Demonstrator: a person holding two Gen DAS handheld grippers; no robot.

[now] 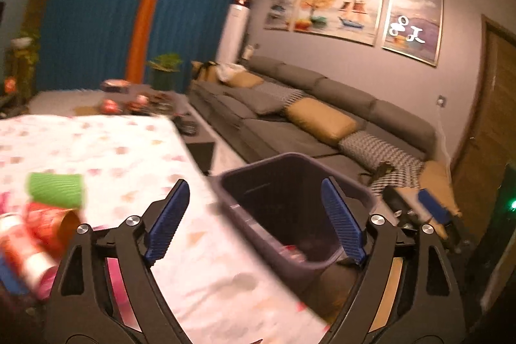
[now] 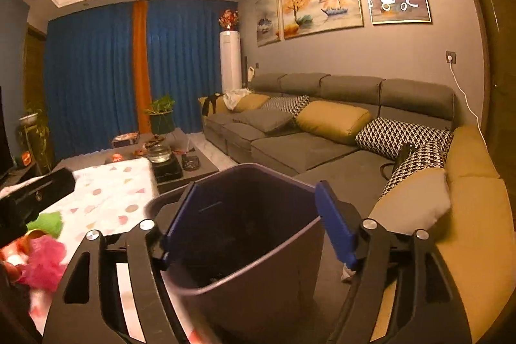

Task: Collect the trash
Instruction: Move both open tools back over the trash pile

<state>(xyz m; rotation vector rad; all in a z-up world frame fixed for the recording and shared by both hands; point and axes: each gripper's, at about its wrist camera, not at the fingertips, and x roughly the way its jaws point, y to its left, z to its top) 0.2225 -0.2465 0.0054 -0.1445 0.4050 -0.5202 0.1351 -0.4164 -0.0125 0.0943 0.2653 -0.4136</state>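
Now, left claw: the left gripper [image 1: 254, 218] with blue ridged pads is spread wide, nothing between its jaws; it hangs over the near edge of the table and the bin.
Right claw: the right gripper [image 2: 248, 221] with blue pads is spread wide too, right over the bin's mouth, pinching nothing.
Bin: the dark grey plastic trash bin [image 1: 258, 173] [image 2: 290, 263] stands on the floor, just beside the table's right edge, with the sofa on its far side. Small bits lie at its bottom, too dark to tell apart.
Trash on the table: a green ribbed paper cup [image 1: 54, 191], a red and gold can on its side [image 1: 53, 224] and a fluffy pink ball [image 2: 43, 263] lie at the near left.
Table: the white cloth with pastel shapes [image 1: 106, 144] covers it.
Sofa: the long grey sofa [image 2: 290, 150] with mustard cushions stands at the right.
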